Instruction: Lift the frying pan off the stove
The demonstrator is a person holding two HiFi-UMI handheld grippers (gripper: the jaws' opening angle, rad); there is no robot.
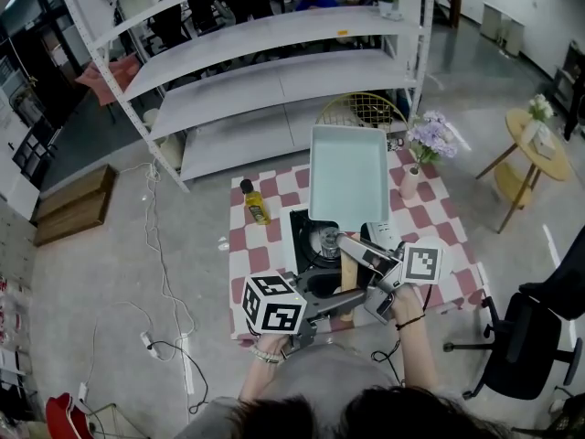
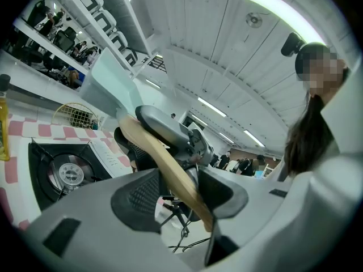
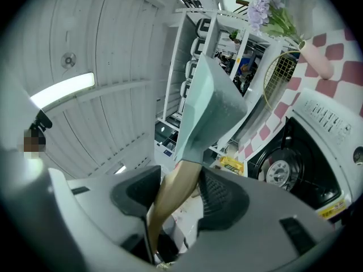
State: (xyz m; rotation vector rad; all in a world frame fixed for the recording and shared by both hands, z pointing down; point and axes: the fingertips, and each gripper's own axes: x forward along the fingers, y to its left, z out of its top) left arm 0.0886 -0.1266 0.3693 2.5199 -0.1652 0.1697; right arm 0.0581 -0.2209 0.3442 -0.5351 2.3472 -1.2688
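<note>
The left tool [image 2: 178, 194] is clenched on the wooden handle [image 1: 349, 274] of the frying pan [image 1: 347, 172], with the handle running slantwise between its two jaws. The right tool [image 3: 176, 200] grasps the same handle further along, nearer the pan body, its jaws pressed on either side of the wood. In the left gripper view the right tool shows just ahead of the left one's jaws, on the handle. The pan, a pale blue-green rectangular one, is held in the air out beyond both tools, tilted and clear of the stove [image 3: 295, 169]. The stove sits below and past the tools on the red-and-white checked tabletop [image 1: 265, 245], its round burner [image 2: 71, 174] bare. Off to the left tool's side a yellow bottle [image 1: 255, 202] lies on the tabletop. Off to the right tool's side stands a pink vase [image 1: 409, 183] holding purple flowers [image 1: 430, 138]
</note>
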